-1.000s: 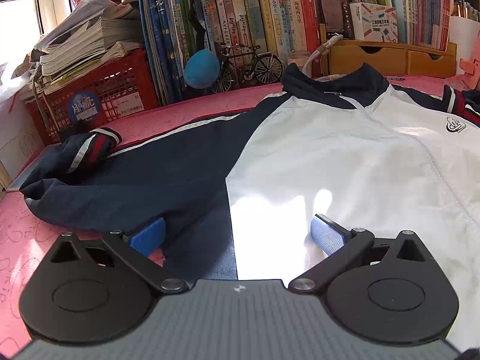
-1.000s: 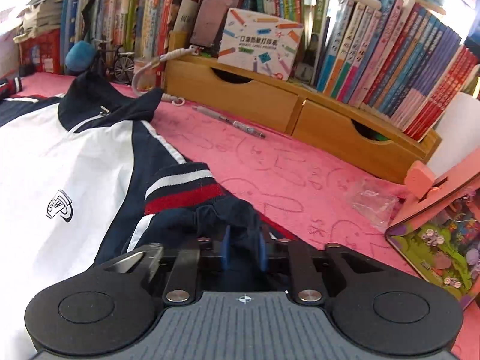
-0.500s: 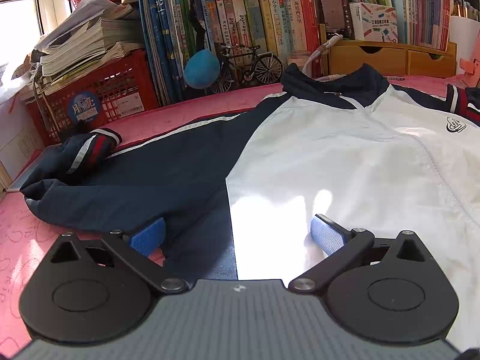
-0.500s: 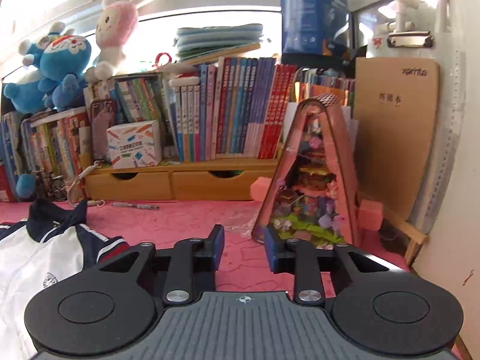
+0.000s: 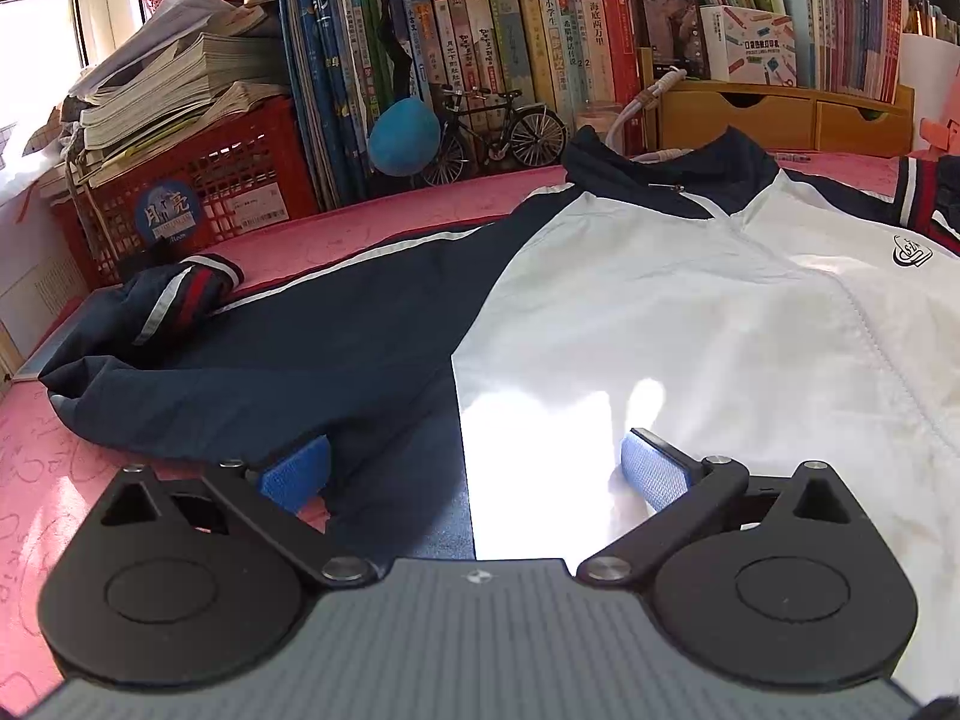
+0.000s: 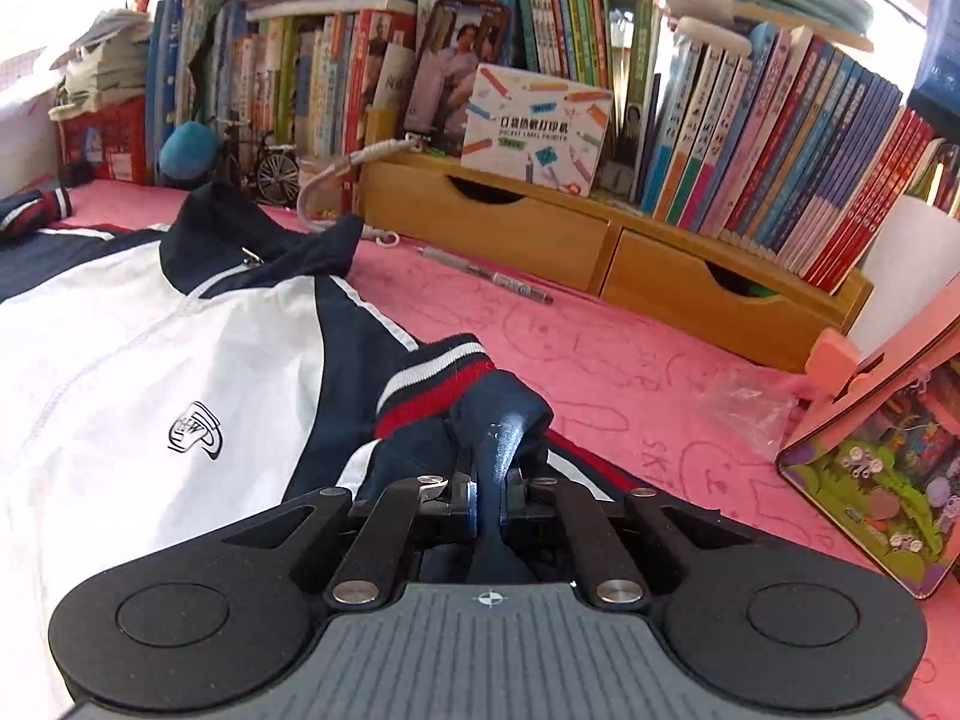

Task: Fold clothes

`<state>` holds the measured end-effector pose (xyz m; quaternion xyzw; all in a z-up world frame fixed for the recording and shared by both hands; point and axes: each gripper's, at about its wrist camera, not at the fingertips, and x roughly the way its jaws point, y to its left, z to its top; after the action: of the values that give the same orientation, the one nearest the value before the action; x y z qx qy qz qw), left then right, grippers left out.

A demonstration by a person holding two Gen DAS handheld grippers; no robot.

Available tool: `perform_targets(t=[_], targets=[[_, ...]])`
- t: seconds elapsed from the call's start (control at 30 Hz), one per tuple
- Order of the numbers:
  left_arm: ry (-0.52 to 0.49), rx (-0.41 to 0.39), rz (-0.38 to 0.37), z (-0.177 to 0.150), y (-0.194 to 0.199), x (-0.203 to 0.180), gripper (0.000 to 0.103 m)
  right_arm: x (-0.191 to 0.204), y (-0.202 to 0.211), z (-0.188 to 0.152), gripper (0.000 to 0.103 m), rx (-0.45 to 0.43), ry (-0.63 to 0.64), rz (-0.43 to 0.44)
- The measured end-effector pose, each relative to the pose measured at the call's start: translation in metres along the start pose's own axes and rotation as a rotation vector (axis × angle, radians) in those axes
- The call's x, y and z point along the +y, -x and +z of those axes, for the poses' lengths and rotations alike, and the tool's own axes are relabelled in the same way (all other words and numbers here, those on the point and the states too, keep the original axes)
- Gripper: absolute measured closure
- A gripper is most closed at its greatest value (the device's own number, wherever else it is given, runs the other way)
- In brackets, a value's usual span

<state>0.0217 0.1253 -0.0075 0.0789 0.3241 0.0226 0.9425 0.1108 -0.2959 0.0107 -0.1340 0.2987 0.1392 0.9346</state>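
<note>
Right gripper point(image 6: 489, 501), jaws clenched on a navy pinch of the jacket's right sleeve point(image 6: 498, 414) just behind its red-and-white striped cuff point(image 6: 435, 378); the track jacket point(image 6: 180, 360) lies face-up on the pink desk mat point(image 6: 630, 360), collar toward the bookshelf, its white chest to the left of this gripper, so the sleeve probably folds leftward across the body; left gripper point(image 5: 474, 468), jaws spread wide and holding nothing, sits at the hem where navy meets white. Left-wrist view alone shows the other sleeve point(image 5: 288, 348) stretched leftward, cuff near the red crate point(image 5: 198, 186); right-wrist view alone shows the grasp and the pen point(image 6: 486, 276).
</note>
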Motion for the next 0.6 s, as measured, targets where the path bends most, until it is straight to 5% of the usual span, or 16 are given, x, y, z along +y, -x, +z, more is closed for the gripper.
perform_targets(t=[0.13,0.3,0.37,0.43,0.5,0.6], targets=[[-0.005,-0.002,0.003,0.000,0.000,0.000,0.000,-0.042,0.068,-0.003,0.096,-0.168,-0.168,-0.190],[-0.005,-0.003,0.003,0.000,0.000,0.000,0.000,-0.133,0.137,-0.048,0.093,-0.336,-0.581,-0.532],[-0.003,-0.002,0.001,0.000,0.000,0.000,0.000,-0.171,0.130,-0.074,0.086,-0.255,-0.690,-0.622],[-0.002,-0.002,0.000,0.000,0.000,0.000,0.000,-0.204,0.103,-0.103,0.077,-0.030,-0.803,-0.619],[-0.006,-0.003,0.002,-0.001,0.000,0.000,0.000,-0.215,0.082,-0.125,0.046,0.154,-0.871,-0.572],[-0.008,-0.005,0.003,-0.001,0.000,0.001,0.000,-0.177,0.075,-0.135,0.031,0.159,-0.745,-0.498]])
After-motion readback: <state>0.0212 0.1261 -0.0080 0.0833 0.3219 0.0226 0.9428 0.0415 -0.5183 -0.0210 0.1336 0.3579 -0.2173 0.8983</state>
